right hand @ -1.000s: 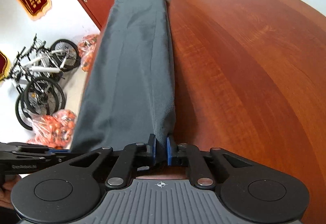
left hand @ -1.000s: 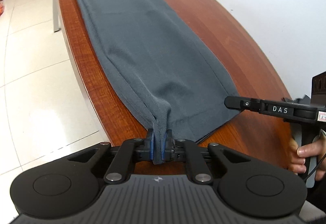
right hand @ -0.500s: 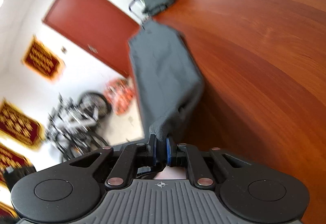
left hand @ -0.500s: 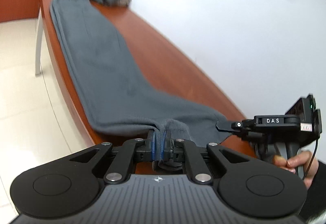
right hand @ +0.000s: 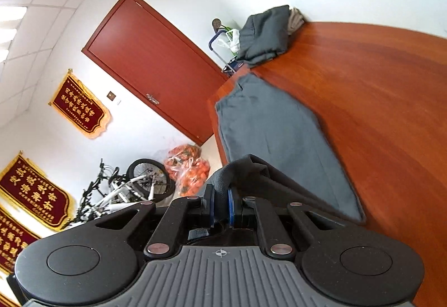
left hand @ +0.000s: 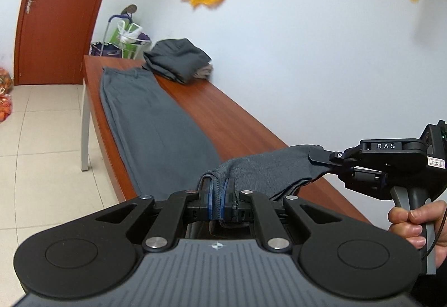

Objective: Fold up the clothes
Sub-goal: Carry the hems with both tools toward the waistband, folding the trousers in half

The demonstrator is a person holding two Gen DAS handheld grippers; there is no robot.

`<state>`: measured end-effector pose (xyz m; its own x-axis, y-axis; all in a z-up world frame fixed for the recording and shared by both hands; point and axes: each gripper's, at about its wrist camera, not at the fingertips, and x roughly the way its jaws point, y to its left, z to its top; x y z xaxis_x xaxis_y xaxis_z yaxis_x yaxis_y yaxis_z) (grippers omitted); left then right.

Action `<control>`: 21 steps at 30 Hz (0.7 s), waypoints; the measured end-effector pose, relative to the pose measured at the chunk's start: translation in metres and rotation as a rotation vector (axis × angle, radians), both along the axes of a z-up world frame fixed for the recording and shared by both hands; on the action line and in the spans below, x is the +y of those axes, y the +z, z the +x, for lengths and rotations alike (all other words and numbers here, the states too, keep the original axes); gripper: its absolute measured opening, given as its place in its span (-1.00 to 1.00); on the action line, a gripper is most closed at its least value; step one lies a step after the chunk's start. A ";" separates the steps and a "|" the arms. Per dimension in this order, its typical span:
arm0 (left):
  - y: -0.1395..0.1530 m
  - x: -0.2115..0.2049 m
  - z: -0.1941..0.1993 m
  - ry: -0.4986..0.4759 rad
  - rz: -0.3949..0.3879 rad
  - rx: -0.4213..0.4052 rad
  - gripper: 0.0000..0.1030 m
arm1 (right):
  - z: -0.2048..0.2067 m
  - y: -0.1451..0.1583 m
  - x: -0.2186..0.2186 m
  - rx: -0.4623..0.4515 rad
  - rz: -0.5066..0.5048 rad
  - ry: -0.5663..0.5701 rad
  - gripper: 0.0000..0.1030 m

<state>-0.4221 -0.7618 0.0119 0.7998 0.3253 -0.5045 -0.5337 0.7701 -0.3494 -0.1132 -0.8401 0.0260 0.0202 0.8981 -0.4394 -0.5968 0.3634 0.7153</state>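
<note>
Grey trousers (left hand: 156, 122) lie lengthwise along the left side of a long wooden table (left hand: 232, 120), waistband at the far end. Their near hem is lifted off the tabletop. My left gripper (left hand: 217, 202) is shut on one corner of that hem. My right gripper (left hand: 317, 157), held by a hand at the right edge, is shut on the other corner, level with the left one. In the right wrist view the trousers (right hand: 268, 128) stretch away over the table (right hand: 377, 100), and the right gripper (right hand: 220, 203) pinches the raised fold of cloth.
A pile of folded grey clothes (left hand: 178, 58) sits at the table's far end by the wall. Beyond it stand a trolley (left hand: 123, 39) and a red door (left hand: 58, 16). Bicycles (right hand: 125, 189) and bags of oranges (right hand: 187, 170) stand on the floor left of the table.
Both grippers rose and tilted up, lifting the trouser hem off the table and carrying it toward the far end. The cloth now hangs between them instead of lying flat.
</note>
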 end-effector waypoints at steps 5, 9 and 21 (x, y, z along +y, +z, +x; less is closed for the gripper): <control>0.006 0.067 0.028 -0.006 -0.044 0.001 -0.83 | 0.018 -0.001 0.065 -0.020 -0.027 -0.035 -0.78; 0.003 0.130 0.048 -0.030 -0.114 -0.004 -0.83 | 0.030 -0.002 0.111 -0.034 -0.060 -0.076 -0.78; -0.005 0.304 0.122 -0.067 -0.226 -0.042 -0.83 | 0.082 0.002 0.268 -0.064 -0.098 -0.166 -0.78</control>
<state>-0.3004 -0.4574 0.0072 0.8375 0.1533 -0.5245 -0.4654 0.7032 -0.5376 -0.0310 -0.5723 0.0283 0.1955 0.8330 -0.5176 -0.5658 0.5269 0.6343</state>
